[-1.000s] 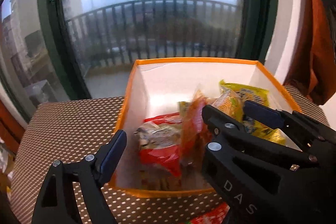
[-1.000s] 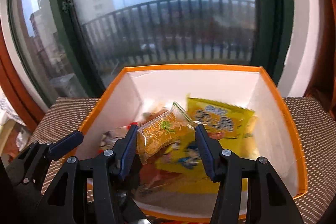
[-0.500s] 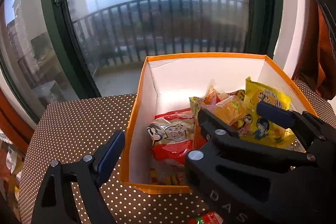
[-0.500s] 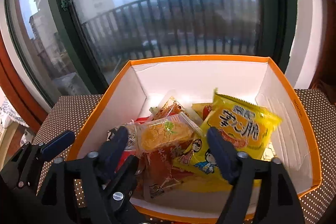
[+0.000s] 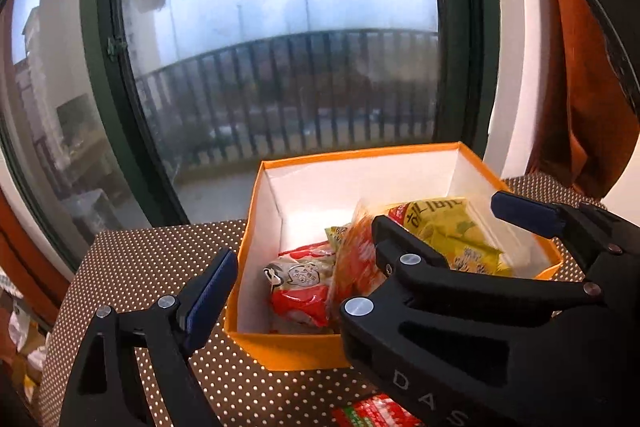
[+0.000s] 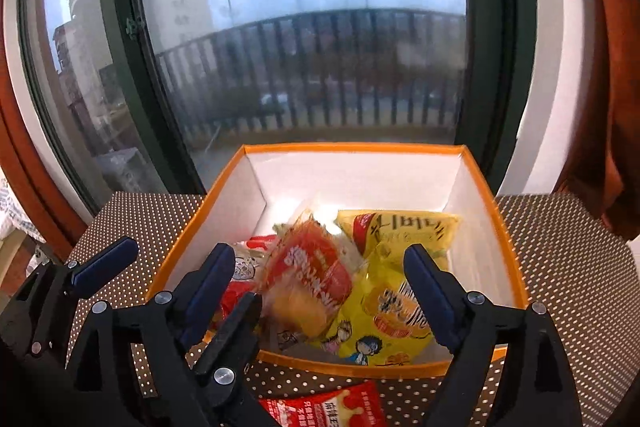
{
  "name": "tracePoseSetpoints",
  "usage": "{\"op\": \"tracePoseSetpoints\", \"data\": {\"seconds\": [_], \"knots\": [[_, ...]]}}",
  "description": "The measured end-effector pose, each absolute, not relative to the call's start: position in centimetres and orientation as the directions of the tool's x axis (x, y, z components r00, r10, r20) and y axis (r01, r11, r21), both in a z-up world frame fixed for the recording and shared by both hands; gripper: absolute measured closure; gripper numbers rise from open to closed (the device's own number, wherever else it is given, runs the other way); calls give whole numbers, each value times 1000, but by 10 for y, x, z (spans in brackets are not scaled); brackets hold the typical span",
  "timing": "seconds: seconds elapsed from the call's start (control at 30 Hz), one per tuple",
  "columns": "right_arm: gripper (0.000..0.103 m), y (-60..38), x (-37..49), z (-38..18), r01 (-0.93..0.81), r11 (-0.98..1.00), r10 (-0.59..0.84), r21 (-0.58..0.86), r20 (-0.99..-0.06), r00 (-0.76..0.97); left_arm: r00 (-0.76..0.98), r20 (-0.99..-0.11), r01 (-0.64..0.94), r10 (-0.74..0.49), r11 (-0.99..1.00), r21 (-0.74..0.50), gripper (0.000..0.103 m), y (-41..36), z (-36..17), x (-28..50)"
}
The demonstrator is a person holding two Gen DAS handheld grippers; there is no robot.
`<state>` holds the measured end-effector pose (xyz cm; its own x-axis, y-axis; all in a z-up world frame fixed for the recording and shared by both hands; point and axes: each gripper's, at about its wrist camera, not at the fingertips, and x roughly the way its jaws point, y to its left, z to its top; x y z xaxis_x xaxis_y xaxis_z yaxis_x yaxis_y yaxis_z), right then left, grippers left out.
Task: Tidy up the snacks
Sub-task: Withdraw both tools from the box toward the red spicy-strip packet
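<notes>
An orange box [image 6: 352,147] with white walls stands on the dotted table and holds several snack packets. An orange packet with a red label [image 6: 308,283] lies loose on the pile, with yellow packets [image 6: 400,231] to its right and a red-and-white packet [image 5: 300,287] to its left. My right gripper [image 6: 318,267] hovers over the box's near side. Its jaws are opening and neither pad touches the orange packet below them. My left gripper [image 5: 316,279] is open and holds nothing. Its left finger [image 5: 208,291] is outside the box's left wall, and the right gripper [image 5: 448,223] hides its right finger.
A red packet [image 6: 332,407] lies on the brown dotted tablecloth [image 5: 152,259] just in front of the box. A dark-framed window [image 6: 120,75] rises right behind the table. A rust-coloured curtain [image 6: 600,107] hangs at the right. The table's left edge drops to some clutter.
The right gripper opened and let go of the orange packet, which dropped onto the pile in the box. Both grippers drew back and up from the box.
</notes>
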<state>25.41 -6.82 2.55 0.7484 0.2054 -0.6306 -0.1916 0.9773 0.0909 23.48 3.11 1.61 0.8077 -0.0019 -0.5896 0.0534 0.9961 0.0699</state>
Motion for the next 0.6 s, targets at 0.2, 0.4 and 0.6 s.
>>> {"op": "tracePoseSetpoints", "data": {"seconds": [0.2, 0.4, 0.6], "knots": [[13, -73, 229, 38, -176, 981, 186, 75, -598, 780, 828, -560, 58, -19, 997, 52, 14, 25, 26, 210], [10, -79, 201, 47, -176, 984, 158, 25, -576, 802, 840, -542, 65, -40, 998, 28, 12, 18, 27, 182], [7, -85, 173, 51, -156, 988, 125, -12, -537, 834, 853, -519, 78, -53, 997, 27, 9, 9, 30, 153]]}}
